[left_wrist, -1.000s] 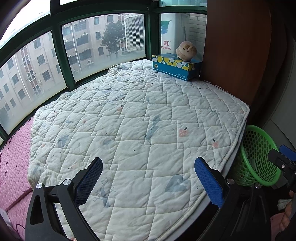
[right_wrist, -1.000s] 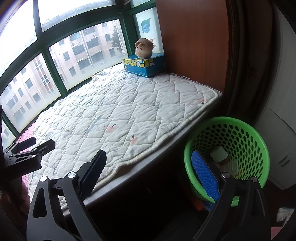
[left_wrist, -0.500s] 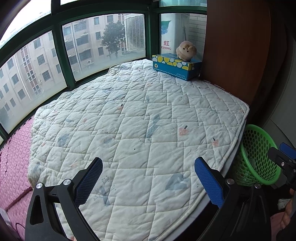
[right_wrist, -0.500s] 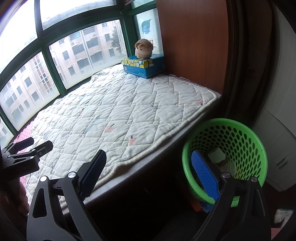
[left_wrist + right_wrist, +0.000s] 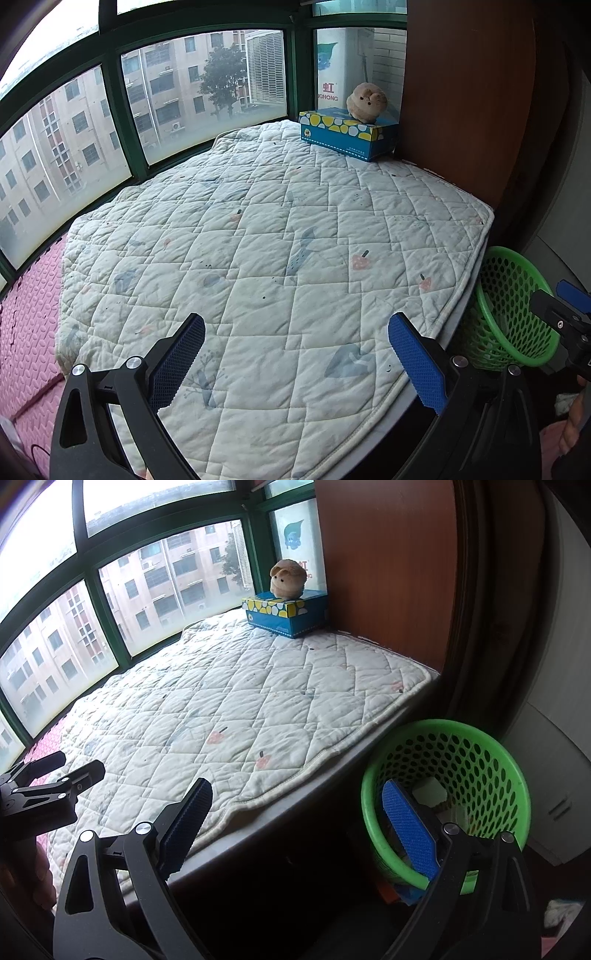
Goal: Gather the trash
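Green mesh basket [image 5: 480,753] beside quilted pad [image 5: 258,686]: light paper scrap [image 5: 428,794] inside.
Both grippers, left gripper [image 5: 295,354] and right gripper [image 5: 306,823], are being held spread, empty; soft scraps are being judged pinchable anywhere.

A white quilt [image 5: 280,258] with small pink and blue prints covers the window ledge, its piped edge following the ledge front. A blue tissue box [image 5: 347,136] with yellow and white spots sits on the quilt's far corner, beside a brown wood panel [image 5: 469,92]. A beige plush toy [image 5: 366,102] rests on top of the box. Pink foam mat [image 5: 26,325] shows left of the quilt. Green-framed windows [image 5: 122,122] face apartment blocks [image 5: 62,136] and a tree [image 5: 223,83].
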Motion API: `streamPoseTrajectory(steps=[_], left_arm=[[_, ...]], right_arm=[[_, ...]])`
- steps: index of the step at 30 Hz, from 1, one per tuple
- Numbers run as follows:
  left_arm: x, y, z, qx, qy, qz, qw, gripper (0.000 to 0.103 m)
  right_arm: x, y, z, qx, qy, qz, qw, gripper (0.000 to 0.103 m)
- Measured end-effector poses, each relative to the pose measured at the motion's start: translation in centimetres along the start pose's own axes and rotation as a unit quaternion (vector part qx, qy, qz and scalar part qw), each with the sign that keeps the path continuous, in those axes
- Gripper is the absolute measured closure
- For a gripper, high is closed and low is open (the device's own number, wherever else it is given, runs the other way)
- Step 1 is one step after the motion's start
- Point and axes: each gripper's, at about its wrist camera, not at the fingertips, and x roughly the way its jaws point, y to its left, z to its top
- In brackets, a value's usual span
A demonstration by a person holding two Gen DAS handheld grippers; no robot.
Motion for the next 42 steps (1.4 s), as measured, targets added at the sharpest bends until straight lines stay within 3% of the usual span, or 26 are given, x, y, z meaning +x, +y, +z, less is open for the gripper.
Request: streamPoseTrajectory(steps=[42], left_arm=[[-0.61, -0.46, 0.06, -0.006, -0.009, 0.002, 0.9999, 0.007]], right_arm=[[0.21, -0.03, -0.37, -0.004, -0.002, 0.006, 1.0, 0.011]])
